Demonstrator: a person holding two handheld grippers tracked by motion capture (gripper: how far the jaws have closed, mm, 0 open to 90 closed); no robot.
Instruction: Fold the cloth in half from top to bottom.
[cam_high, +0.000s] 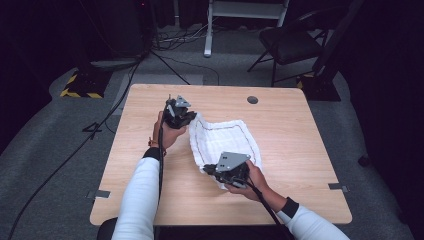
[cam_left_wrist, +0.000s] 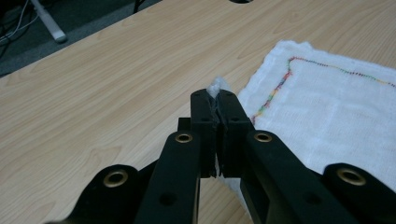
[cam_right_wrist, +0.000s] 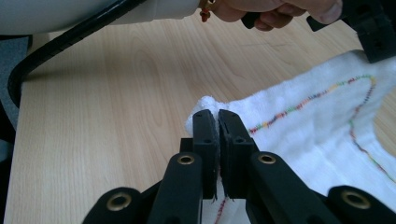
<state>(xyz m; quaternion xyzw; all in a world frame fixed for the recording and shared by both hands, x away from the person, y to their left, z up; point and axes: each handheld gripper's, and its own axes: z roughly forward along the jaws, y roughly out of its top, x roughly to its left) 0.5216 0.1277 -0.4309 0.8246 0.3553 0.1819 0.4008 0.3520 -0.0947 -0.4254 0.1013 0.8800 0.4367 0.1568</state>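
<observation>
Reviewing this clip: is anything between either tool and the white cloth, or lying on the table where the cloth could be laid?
Nothing visible. The left tool is shut on one corner of the white cloth, and the right tool is shut on another. The table around it is bare wood.

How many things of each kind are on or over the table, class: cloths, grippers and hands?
Cloth: 1, white with a coloured stitched line.
Grippers: 2, left gripper and right gripper, each shut on a corner of the cloth.
Hands: 2, left hand and right hand.
Total: 5
</observation>
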